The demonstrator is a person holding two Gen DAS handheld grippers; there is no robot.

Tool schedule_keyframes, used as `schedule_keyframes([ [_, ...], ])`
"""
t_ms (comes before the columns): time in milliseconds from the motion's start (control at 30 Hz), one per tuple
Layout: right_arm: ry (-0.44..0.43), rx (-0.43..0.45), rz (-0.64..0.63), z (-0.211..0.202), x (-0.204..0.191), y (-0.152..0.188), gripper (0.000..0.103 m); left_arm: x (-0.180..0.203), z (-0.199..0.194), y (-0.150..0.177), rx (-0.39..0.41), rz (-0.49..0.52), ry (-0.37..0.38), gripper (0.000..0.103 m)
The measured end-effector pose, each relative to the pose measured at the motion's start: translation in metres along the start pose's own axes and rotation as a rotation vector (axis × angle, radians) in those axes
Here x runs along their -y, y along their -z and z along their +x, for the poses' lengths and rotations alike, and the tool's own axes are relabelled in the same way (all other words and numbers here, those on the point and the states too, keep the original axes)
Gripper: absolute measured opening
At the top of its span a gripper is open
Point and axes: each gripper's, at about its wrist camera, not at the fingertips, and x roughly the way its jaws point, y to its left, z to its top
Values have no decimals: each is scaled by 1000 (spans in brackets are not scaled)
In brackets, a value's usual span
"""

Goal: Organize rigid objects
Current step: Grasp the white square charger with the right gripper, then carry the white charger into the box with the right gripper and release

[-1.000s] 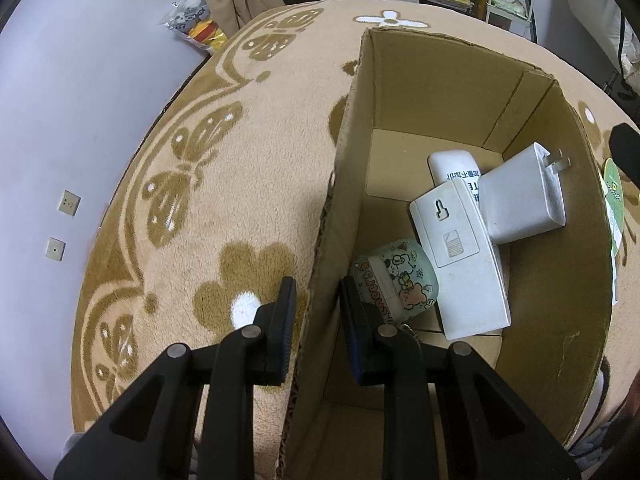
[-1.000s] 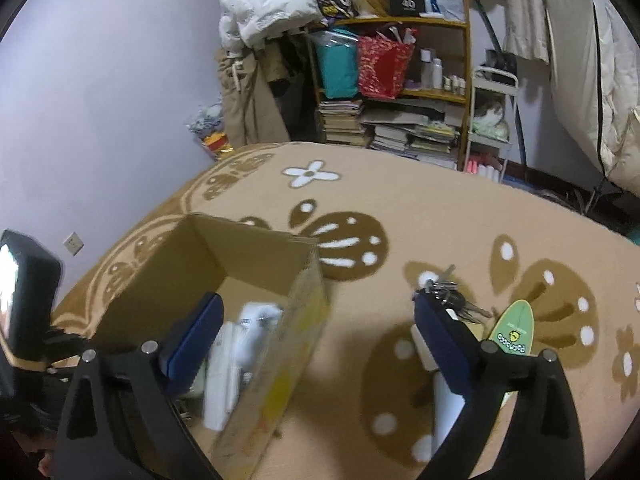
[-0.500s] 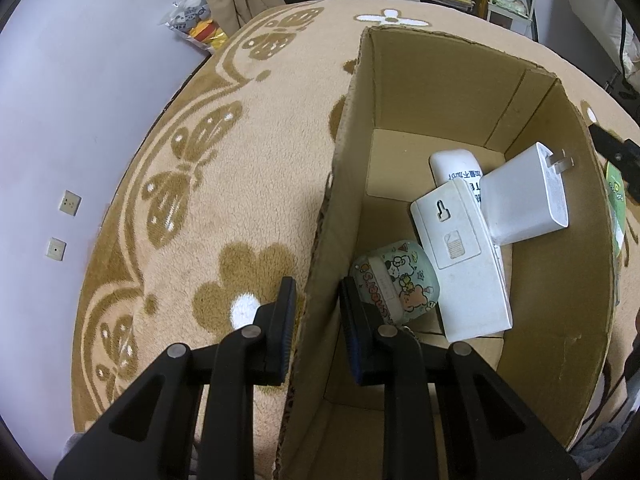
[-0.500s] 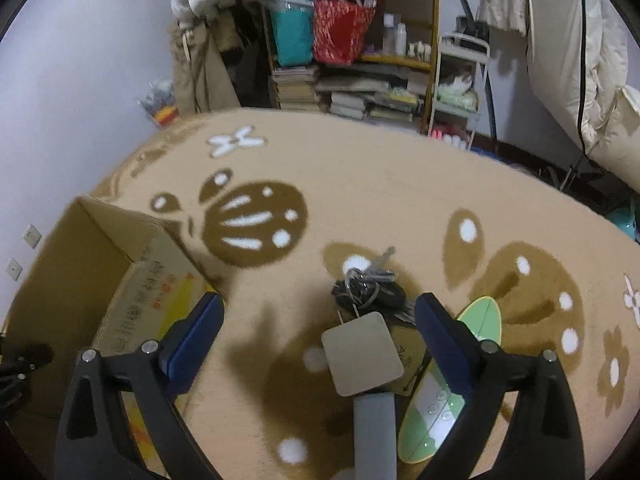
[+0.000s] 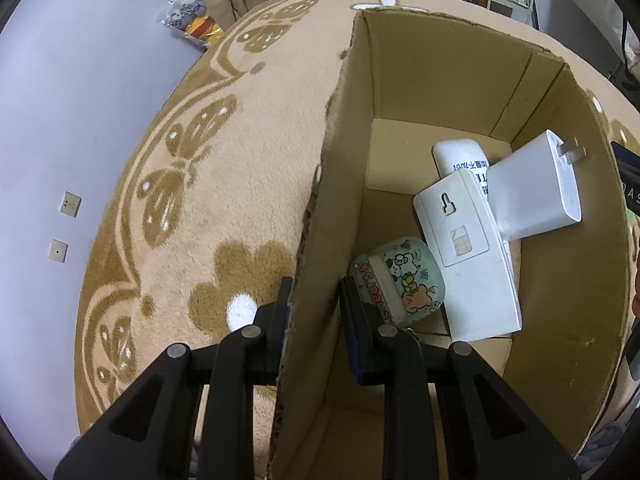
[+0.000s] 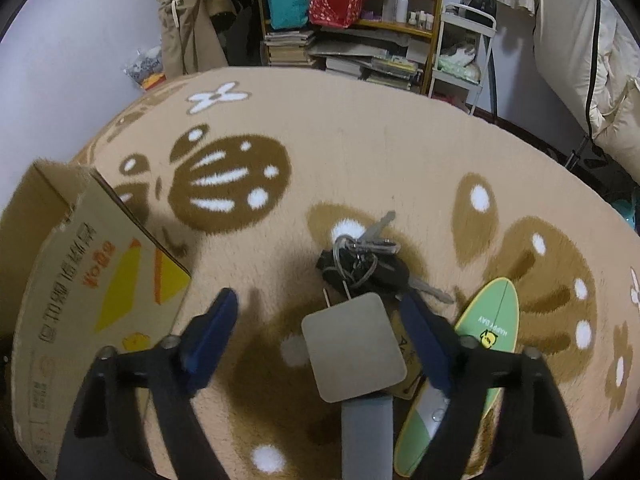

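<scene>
Right wrist: keys (image 6: 362, 258) (on rug (image 6: 360, 140))

"HAPPY DAY" on green surfboard-shaped board (image 6: 486, 330); "Sweets" on cartoon case (image 5: 398, 282).

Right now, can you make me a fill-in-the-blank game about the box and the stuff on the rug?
1. The left gripper is pinching the wall of the cardboard ____.
2. The white charger lies inside the box, and its metal prongs point at the box's ____.
3. The bunch of keys lies on the ____, outside the box.
4. The right gripper is wide ____ above the gray charger.

Missing words: box; wall; rug; open
</scene>
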Motion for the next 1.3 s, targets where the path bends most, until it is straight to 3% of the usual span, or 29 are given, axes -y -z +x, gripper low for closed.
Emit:
schedule_keyframes([
  [200,22,-27,2,6,4,8,69,2,1,0,0,6,-5,22],
  [300,32,-41,12,9,7,12,68,1,0,0,-1,3,-1,22],
  [400,77,-33,-9,8,7,15,53,1,0,0,0,6,-4,22],
  [967,-105,86,83,-37,3,19,50,1,-1,0,-1,3,0,22],
  [1300,-219,213,55,-82,-31,-9,50,1,-1,0,-1,3,0,22],
])
